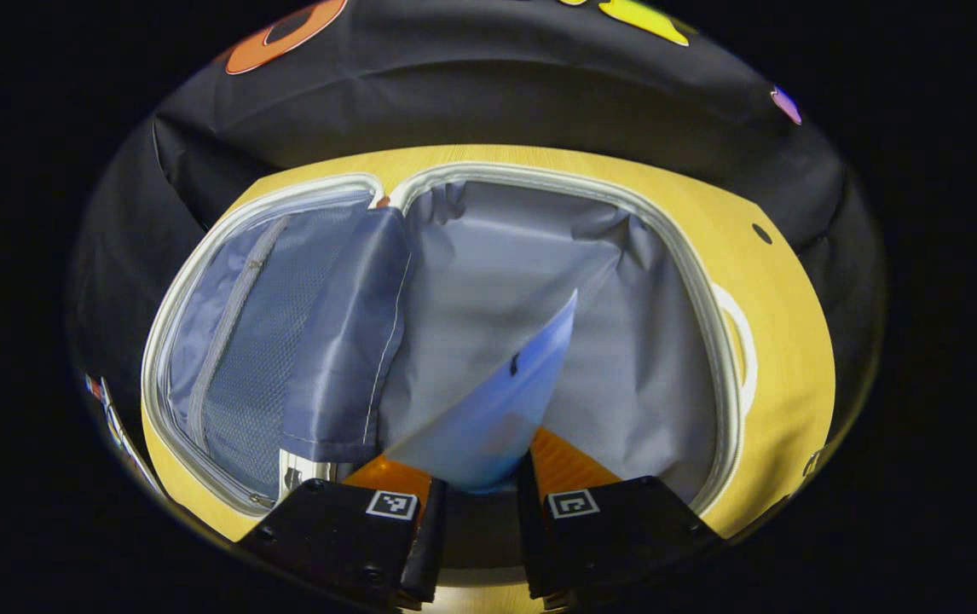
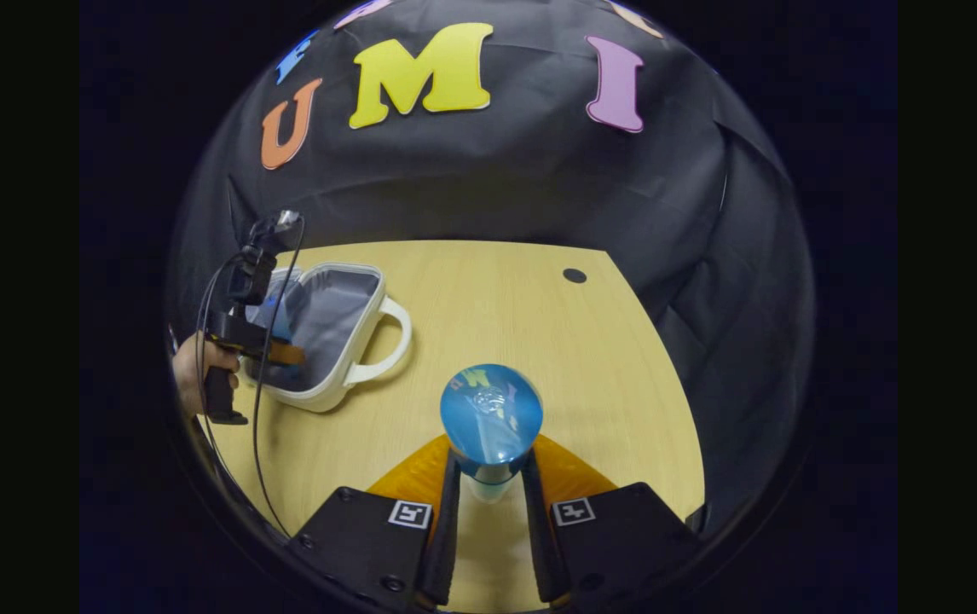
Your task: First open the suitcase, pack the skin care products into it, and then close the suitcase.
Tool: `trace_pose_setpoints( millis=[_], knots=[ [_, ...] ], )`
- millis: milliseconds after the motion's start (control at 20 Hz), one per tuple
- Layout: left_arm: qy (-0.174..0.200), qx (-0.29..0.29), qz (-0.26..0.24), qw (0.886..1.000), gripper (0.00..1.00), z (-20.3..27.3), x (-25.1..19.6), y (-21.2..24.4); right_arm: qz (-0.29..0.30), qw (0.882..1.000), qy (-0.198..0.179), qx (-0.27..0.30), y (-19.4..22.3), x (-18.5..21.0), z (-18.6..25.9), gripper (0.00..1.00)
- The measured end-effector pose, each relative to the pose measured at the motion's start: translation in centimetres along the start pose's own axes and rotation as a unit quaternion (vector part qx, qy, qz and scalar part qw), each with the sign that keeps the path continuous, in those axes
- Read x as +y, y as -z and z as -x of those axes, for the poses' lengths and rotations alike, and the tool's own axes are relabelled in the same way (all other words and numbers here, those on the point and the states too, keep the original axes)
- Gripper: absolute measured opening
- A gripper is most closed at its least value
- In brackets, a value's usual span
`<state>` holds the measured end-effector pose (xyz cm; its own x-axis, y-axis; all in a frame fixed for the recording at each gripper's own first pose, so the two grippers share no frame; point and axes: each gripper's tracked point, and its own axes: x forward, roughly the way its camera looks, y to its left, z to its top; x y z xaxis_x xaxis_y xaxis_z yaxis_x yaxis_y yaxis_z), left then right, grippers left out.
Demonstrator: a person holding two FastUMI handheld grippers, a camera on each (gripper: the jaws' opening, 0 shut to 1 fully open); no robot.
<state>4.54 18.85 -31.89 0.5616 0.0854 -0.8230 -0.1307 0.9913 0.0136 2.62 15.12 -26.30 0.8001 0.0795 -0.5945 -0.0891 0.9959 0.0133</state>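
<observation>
Meanwhile, the left gripper [image 1: 480, 503] has its fingers closed on a pale blue flat tube [image 1: 501, 401] pointing ahead of them into the grey-lined open white suitcase [image 1: 471, 281] on the wooden counter [image 2: 497, 324], while the right gripper [image 2: 488, 503] clamps a round blue-capped bottle [image 2: 491, 418] between its fingers.

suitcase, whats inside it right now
Inside the open suitcase: grey lining, a mesh zip pocket, and a blue tube in the left gripper. The tube covers the floor beneath.
</observation>
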Motion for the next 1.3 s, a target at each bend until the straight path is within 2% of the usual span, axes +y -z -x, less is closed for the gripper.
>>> trace_pose_setpoints(
  millis=[550,600,650,950,1050,1150,1200,1250,1300],
  knots=[
    [-0.034,0.021,-0.07,0.997,0.42,-1.1,-0.3,-1.1,0.014,1.0,-0.006,0.002,-1.2,0.7,-1.2,0.34],
    [-0.034,0.02,-0.073,0.997,0.47,-1.1,-0.4,-1.1,0.017,1.0,-0.009,0.001,-1.4,0.9,-1.3,0.34],
    [-0.033,0.02,-0.074,0.996,0.42,-1.1,-0.5,-1.1,0.019,1.0,-0.011,0.0,-1.6,1.1,-1.4,0.34],
    [-0.03,0.016,-0.064,0.997,0.46,-1.1,-0.4,-1.0,0.032,0.999,-0.023,0.003,-2.0,2.1,-1.8,0.34],
    [-0.035,0.011,-0.054,0.998,0.53,-1.1,0.1,-0.9,0.038,0.999,-0.029,-0.001,-2.5,2.6,-1.7,0.31],
    [-0.033,0.008,-0.045,0.998,0.61,-0.4,0.0,-1.0,0.041,0.999,-0.035,-0.01,-3.8,3.3,-1.5,0.34],
    [-0.002,-0.004,-0.031,1.0,0.7,0.2,-1.2,-1.2,0.041,0.998,-0.039,-0.016,-4.8,3.9,-1.5,0.34],
    [0.027,-0.032,-0.016,0.999,0.69,1.5,-2.7,-2.2,0.042,0.998,-0.046,-0.023,-5.8,4.6,-1.4,0.34],
    [0.048,-0.061,-0.009,0.997,0.81,3.0,-3.4,-3.1,0.042,0.997,-0.053,-0.032,-6.9,5.6,-1.4,0.34]
  ],
)
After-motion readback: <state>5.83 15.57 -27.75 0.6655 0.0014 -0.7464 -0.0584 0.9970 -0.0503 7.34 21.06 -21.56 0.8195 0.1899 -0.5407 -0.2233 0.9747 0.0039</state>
